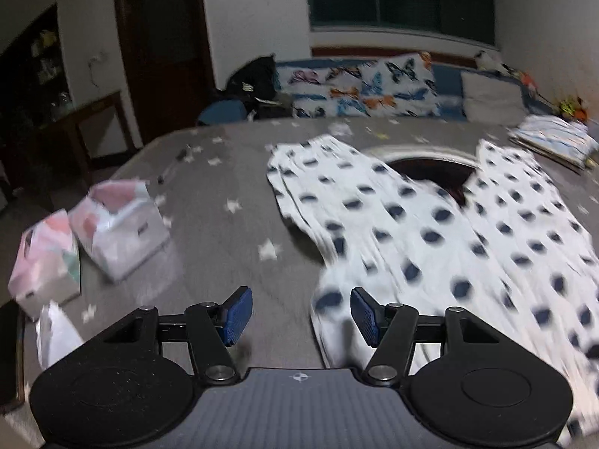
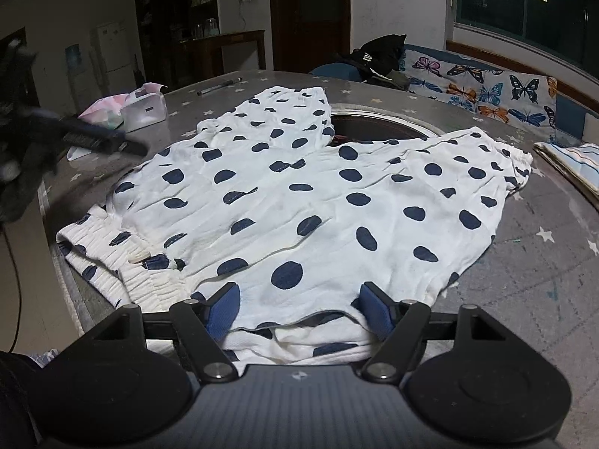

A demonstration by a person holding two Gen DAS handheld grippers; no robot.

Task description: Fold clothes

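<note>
Right claw [image 2: 299,310] straddles polka-dot trousers' [image 2: 299,194] near edge.

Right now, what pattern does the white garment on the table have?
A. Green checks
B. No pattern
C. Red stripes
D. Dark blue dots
D: the white garment spread on the grey star-print table is covered with dark blue dots.
</note>
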